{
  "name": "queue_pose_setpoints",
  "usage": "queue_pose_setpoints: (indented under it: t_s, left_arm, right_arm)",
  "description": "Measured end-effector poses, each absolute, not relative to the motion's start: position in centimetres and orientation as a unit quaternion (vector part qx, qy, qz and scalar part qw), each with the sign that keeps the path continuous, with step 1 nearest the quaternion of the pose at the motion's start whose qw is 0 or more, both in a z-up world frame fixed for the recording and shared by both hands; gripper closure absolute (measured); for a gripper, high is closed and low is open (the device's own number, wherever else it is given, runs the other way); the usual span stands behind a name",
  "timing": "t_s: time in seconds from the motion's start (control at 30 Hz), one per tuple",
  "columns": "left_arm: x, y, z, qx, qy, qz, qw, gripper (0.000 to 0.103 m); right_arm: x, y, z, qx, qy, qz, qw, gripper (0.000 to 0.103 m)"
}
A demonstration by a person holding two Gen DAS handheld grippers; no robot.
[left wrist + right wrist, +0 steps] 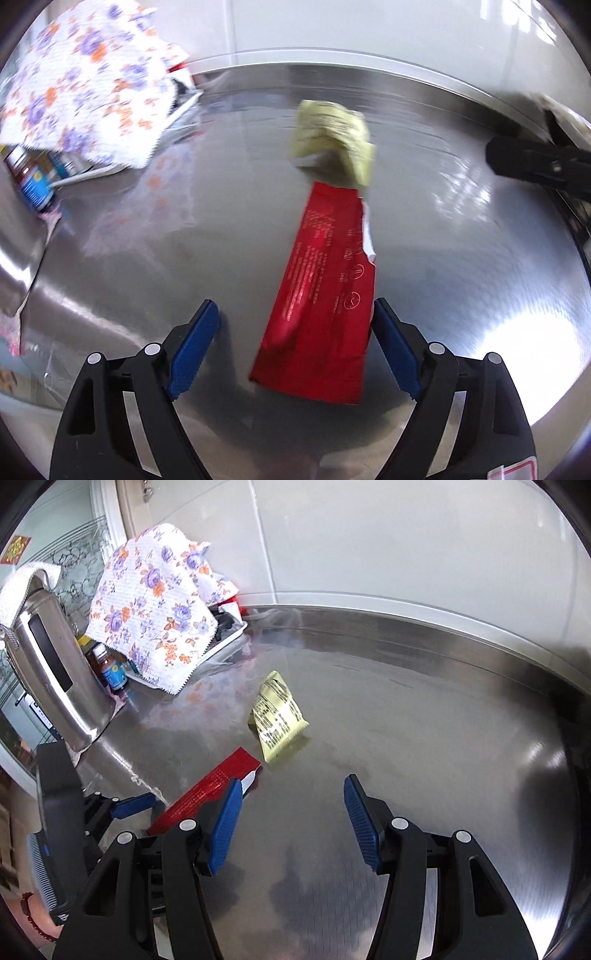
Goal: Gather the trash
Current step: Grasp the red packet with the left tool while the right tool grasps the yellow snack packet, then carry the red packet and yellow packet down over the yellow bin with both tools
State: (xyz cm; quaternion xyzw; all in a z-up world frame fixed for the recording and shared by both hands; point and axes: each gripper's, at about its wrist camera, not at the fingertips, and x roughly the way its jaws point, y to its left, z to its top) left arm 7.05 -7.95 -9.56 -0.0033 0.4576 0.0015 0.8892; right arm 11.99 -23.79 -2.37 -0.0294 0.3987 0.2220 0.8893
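Two pieces of trash are lying on the steel counter (443,738). Left gripper (295,314) is hovering spread wide, released, straddling the near end of the red wrapper (321,295), pads not pressing it. Right gripper (293,794) is hanging half-spread, grasping nothing. At twelve o'clock beyond the red wrapper, the yellow packet (332,136) is sitting. At ten o'clock, a white tray (225,642) is holding bottles (112,672) under a floral cloth (155,609).

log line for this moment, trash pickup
left gripper: open over red wrapper | right gripper: open, empty | yellow packet: on counter
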Motion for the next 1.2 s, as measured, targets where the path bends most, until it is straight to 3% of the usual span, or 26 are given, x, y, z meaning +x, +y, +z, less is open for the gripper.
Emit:
queue_pose_setpoints:
  t_s: [0.3,0.7,0.73,0.77,0.97,1.0,1.03,1.1,1.2]
  left_arm:
    - [10.3,-4.7,-9.4,-0.043,0.459,0.077,0.884,0.026]
    - [15.8,-3.0,-9.5,-0.036,0.454,0.091,0.885,0.017]
    - [16.2,-2.9,-9.4,-0.032,0.453,0.086,0.887,0.019]
    - [16.5,-3.0,-9.4,-0.025,0.450,0.085,0.888,0.022]
    - [17.5,-3.0,-8.6,-0.009,0.441,0.065,0.895,0.050]
    - [17.5,-3.0,-8.5,-0.009,0.441,0.063,0.895,0.060]
    - [17.6,-3.0,-8.4,-0.011,0.442,0.056,0.895,0.089]
    - [17.6,-2.7,-8.1,-0.015,0.442,0.052,0.895,0.096]
    - [17.6,-2.2,-7.7,-0.027,0.439,0.055,0.896,0.098]
  right_arm:
    - [19.5,-20.3,-4.9,-0.042,0.424,0.282,0.860,0.042]
    - [25.5,-18.2,-8.3,-0.059,0.463,0.296,0.834,0.041]
    - [25.7,-18.1,-8.3,-0.060,0.462,0.298,0.833,0.045]
    - [25.8,-18.0,-8.3,-0.060,0.462,0.301,0.832,0.058]
    - [25.7,-18.0,-8.0,-0.057,0.455,0.310,0.833,0.060]
    - [25.7,-18.0,-7.9,-0.057,0.454,0.311,0.833,0.065]
    - [25.7,-18.0,-7.8,-0.055,0.453,0.310,0.834,0.068]
    - [25.7,-18.3,-7.6,-0.047,0.451,0.310,0.836,0.069]
    - [25.7,-18.5,-7.3,-0.037,0.450,0.309,0.837,0.069]
